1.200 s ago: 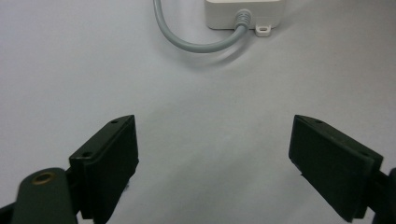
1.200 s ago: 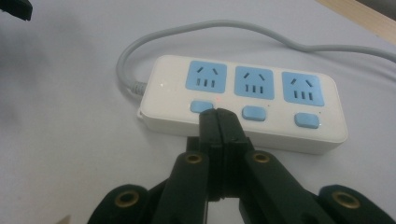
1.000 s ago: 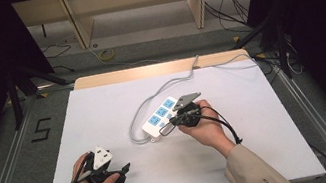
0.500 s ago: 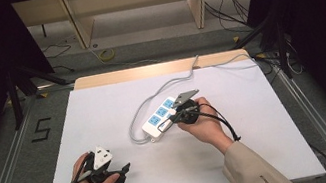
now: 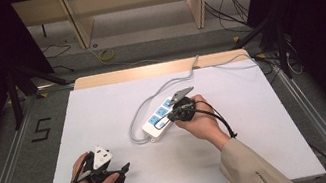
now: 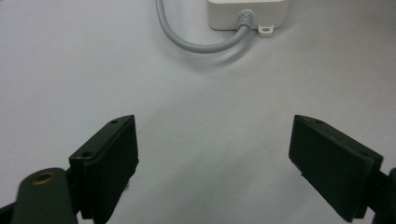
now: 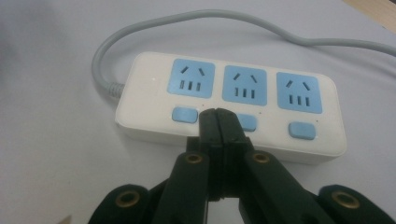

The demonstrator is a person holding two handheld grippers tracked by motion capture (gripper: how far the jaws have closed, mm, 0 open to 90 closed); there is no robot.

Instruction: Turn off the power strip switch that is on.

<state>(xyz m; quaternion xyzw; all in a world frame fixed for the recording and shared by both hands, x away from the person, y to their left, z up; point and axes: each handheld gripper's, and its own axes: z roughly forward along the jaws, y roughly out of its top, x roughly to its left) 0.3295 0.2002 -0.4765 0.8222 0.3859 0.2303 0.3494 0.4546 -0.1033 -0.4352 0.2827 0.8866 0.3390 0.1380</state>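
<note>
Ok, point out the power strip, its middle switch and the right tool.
power strip [image 7: 149, 88]: right gripper view, white top face near the cord end.
middle switch [image 7: 248, 123]: right gripper view, visible blue part.
right tool [image 7: 218, 122]: right gripper view, closed tips.

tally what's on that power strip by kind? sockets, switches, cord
On the white power strip:
Blue socket panels: 3
Blue switch buttons: 3 (middle one partly behind the shut right gripper)
Grey cord: 1
Total: 7

Bright tabletop (dark, murky surroundings)
</note>
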